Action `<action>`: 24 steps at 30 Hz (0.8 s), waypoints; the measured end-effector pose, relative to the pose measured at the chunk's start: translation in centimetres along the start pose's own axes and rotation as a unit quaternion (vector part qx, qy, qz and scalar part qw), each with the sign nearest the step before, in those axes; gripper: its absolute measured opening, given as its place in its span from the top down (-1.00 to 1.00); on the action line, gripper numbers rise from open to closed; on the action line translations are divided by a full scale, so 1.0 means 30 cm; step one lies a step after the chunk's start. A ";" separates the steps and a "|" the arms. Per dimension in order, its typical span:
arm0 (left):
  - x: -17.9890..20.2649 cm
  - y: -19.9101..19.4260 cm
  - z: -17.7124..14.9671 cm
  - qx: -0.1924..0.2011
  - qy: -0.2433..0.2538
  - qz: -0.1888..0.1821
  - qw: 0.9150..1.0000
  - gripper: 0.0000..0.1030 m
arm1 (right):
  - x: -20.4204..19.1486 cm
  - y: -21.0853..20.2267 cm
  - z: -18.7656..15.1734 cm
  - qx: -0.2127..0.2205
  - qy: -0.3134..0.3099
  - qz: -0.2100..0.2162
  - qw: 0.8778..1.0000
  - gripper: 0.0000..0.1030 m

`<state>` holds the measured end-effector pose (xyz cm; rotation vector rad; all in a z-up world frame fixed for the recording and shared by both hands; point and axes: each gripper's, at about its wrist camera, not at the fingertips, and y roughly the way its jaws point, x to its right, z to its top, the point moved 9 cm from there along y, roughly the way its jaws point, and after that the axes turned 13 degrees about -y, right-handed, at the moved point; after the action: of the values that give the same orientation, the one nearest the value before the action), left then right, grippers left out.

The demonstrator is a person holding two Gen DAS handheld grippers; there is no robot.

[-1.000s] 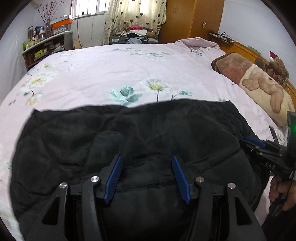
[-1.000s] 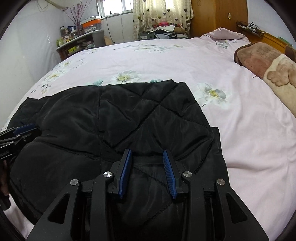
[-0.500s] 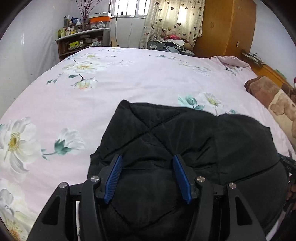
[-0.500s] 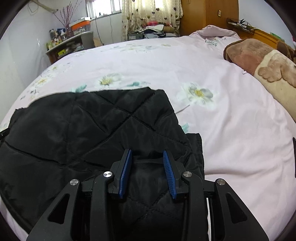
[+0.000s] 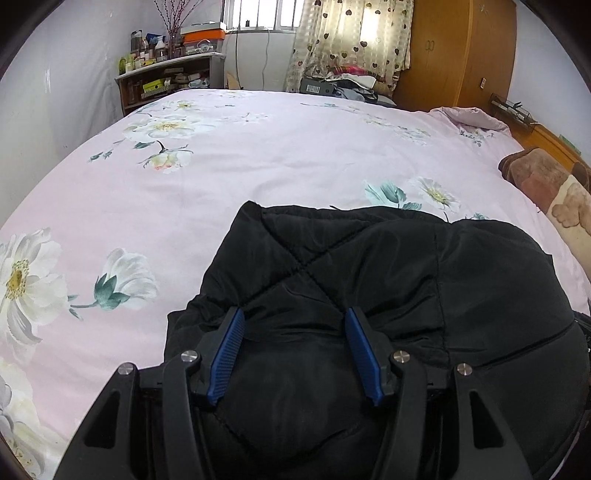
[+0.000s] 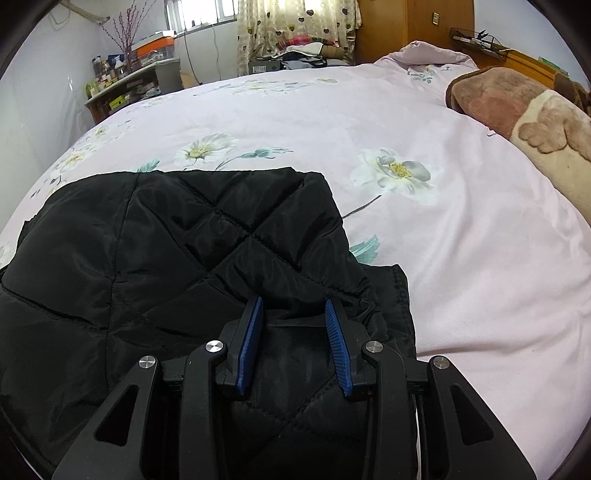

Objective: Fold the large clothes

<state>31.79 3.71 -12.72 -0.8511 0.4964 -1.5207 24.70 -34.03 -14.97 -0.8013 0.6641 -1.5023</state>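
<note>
Both wrist views sit low and close over the black quilted padded jacket (image 5: 369,277) (image 6: 166,258), facing across the pink floral-sheeted bed (image 5: 277,147) (image 6: 443,240) toward the heart-patterned curtain (image 5: 354,40) (image 6: 295,22); both share these.

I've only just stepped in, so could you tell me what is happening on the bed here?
A person is folding a black quilted jacket on a bed with a pink floral cover, using handheld tongs in each hand. The left tongs and the right tongs both sit over the near part of the jacket with their blue pads apart, so neither seems to be clamping fabric. The jacket lies as a compact bundle, with a quilted layer lying over the top. A brown plush blanket lies off to the right.
</note>
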 end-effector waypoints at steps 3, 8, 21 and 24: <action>0.005 -0.009 0.007 -0.004 0.007 0.009 1.000 -0.17 | -0.001 -0.026 0.016 -0.003 -0.006 -0.006 1.000 0.32; 0.023 -0.049 0.035 -0.008 0.015 0.027 0.999 -0.14 | 0.004 -0.103 0.041 -0.007 -0.006 -0.016 1.000 0.31; 0.364 -0.140 -0.009 -0.019 0.069 -0.073 0.995 -0.12 | -0.301 -0.226 0.174 0.043 -0.052 0.092 0.993 0.28; 0.390 -0.026 -0.074 -0.047 0.084 -0.057 0.994 -0.13 | -0.329 -0.124 0.151 0.012 -0.064 0.085 0.994 0.28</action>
<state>30.00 -7.94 -10.96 -0.8392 0.6575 -1.6940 26.27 -23.66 -10.30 -0.7952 0.6023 -1.2921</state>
